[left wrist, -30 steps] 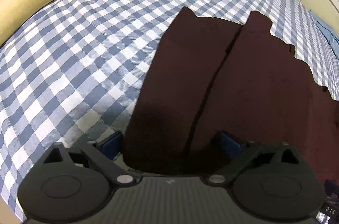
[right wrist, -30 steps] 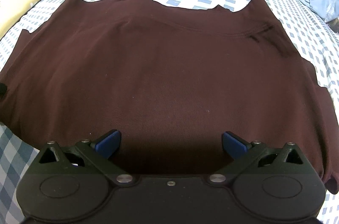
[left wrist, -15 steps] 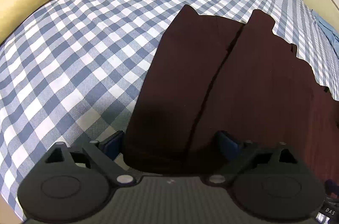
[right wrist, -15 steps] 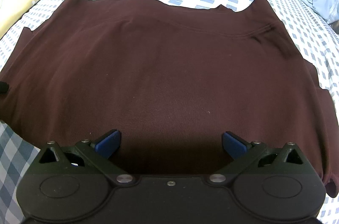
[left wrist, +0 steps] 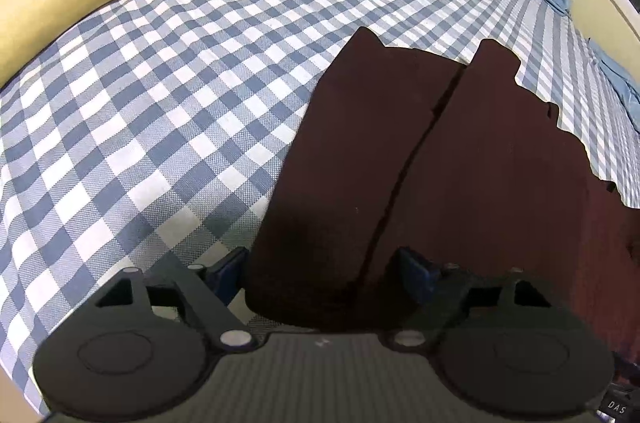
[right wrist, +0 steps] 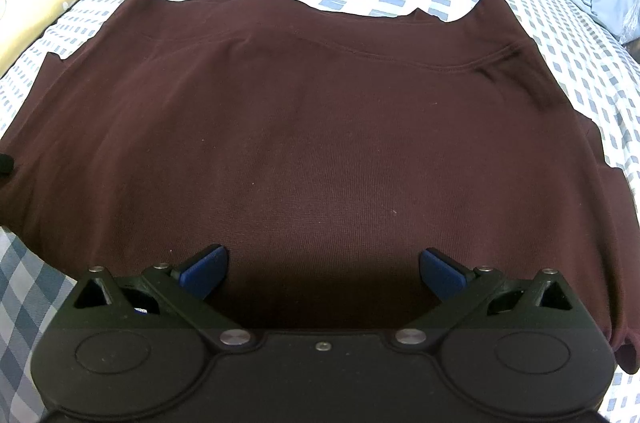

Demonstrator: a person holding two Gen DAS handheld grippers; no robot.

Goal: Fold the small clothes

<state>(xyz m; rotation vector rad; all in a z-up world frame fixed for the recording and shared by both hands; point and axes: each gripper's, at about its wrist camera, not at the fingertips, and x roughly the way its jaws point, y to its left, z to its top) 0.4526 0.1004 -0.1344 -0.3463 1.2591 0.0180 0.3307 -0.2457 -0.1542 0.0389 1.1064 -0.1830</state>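
Both tongs, left (left wrist: 320,273) and right (right wrist: 322,273), gape wide, low over maroon garment (right wrist: 320,143); gripping nothing.

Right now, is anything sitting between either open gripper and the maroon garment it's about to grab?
Nothing visible. The left gripper straddles the near edge of the maroon garment, and the right gripper sits open right over the cloth, which lies bare on the checked sheet.

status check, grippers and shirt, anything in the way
Left gripper open, straddling the shirt's near edge. Right gripper open over the shirt, holding nothing. Shirt flat on the bed. Nothing in the way.
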